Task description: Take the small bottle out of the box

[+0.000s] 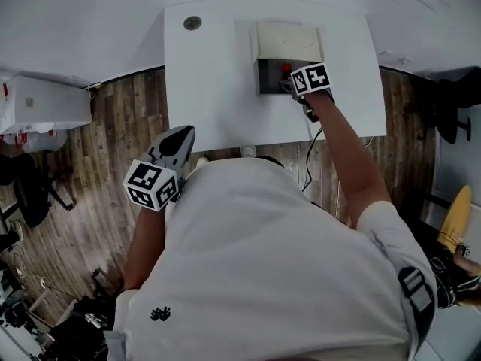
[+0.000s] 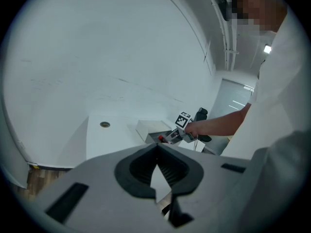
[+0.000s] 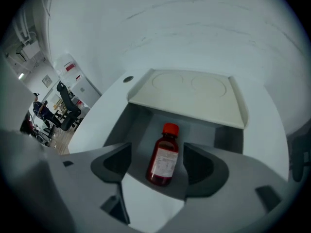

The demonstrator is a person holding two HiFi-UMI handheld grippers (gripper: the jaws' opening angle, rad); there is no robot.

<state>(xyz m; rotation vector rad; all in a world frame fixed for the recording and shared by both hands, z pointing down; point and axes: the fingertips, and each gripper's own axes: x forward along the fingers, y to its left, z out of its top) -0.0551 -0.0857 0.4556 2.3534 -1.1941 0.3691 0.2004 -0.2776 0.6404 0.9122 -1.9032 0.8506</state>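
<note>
- Inside the box, my right gripper stands wide open, the bottle between its jaws, untouched.
- My left gripper is closed, empty.

White counter on a wooden floor, 1 round grey grommet near its far left corner, black cable past the near edge, white cabinet at far left, black chair at right
</note>
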